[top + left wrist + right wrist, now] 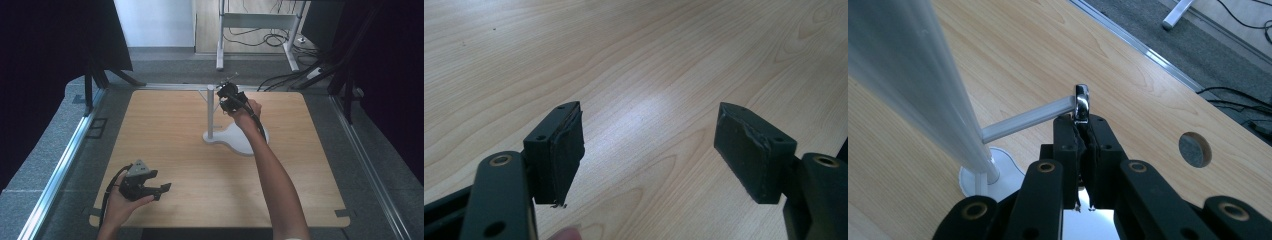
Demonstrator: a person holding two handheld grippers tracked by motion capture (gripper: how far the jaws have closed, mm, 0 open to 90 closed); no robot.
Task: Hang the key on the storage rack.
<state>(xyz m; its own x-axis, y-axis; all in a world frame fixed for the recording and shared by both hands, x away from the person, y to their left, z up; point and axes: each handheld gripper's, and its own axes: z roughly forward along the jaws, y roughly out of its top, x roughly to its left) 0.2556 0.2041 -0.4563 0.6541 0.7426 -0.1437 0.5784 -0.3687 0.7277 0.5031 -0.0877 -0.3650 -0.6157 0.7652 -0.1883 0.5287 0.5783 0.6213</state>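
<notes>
Counter first: pale wood, broad, mostly bare, with a round cable hole near its far edge. Toward the middle of the far half stands a white stand, an upright post on a flat lobed base, with a thin side peg jutting out near the top. The right gripper is raised beside that post, its fingers pressed narrow on a small chrome metal piece, perhaps a ring or wrench end; I cannot tell which. The piece sits right at the peg's tip, touching or nearly so. It looks stiff, light and slick, so a firm pinch low on its flat sides seems the sensible hold, leaving the shiny end free to meet the peg. The post itself crowds the approach on one side, and a knock could rock the stand. Near the counter's front left corner the left gripper waits low, fingers spread wide, holding nothing.
</notes>
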